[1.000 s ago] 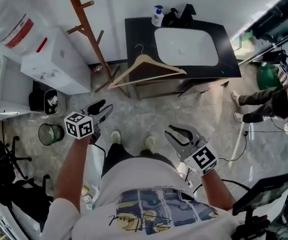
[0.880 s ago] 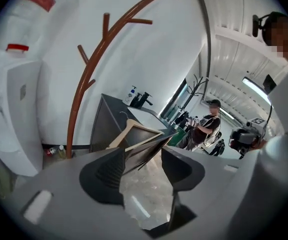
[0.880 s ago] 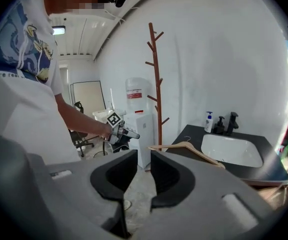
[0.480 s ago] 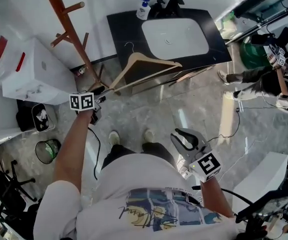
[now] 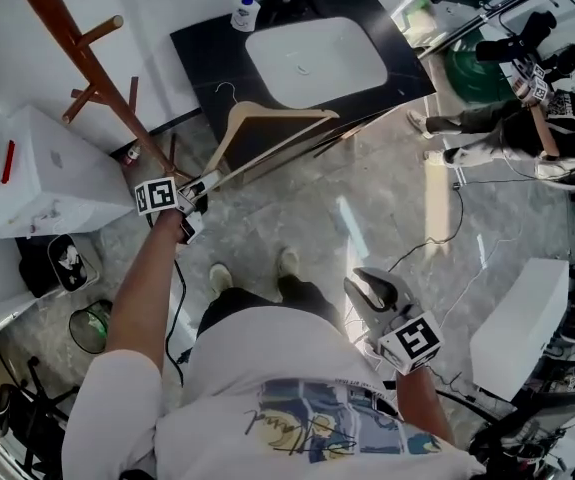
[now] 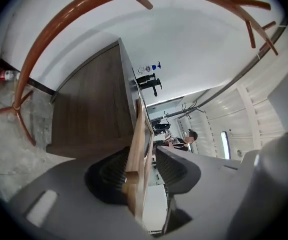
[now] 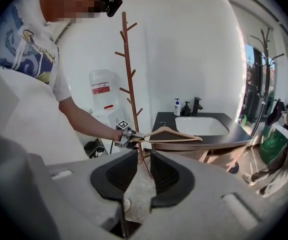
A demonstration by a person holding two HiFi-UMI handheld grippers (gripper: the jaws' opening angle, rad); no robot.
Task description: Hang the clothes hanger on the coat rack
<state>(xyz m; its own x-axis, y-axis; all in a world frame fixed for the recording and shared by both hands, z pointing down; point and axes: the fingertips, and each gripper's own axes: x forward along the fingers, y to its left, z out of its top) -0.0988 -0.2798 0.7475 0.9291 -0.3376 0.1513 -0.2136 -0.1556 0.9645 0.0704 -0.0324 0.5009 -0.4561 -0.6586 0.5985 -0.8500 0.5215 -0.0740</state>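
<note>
**Left tool closing on the hanger's end, right tool idle**

The left tool (image 5: 201,187) points about level, its jaws closing around one end of the clothes hanger (image 6: 133,149). In the left gripper view the wood stands on edge between the pads. It lies against one pad, and a slim gap shows at the other. The left arm reaches almost straight out from the shoulder, forearm bare, with the marker cube just behind the jaws.

From that tool the hanger runs away across the front edge of the black surface (image 5: 212,53), its wire hook on the side towards the wall. Beyond it a white sink (image 5: 312,56) is set into the surface, and a soap bottle (image 5: 244,8) stands at the back by the wall. The coat rack (image 5: 77,46) rises just beside the left tool, on the side away from the surface. Its pegs are bare and its feet are on the floor close under the tool.

The right tool (image 7: 144,159) is held low near the person's waist on a bent arm and tilts down towards the floor. Its jaws stand slightly apart with nothing between them. It is well apart from the hanger, which shows far ahead of its jaws
</note>
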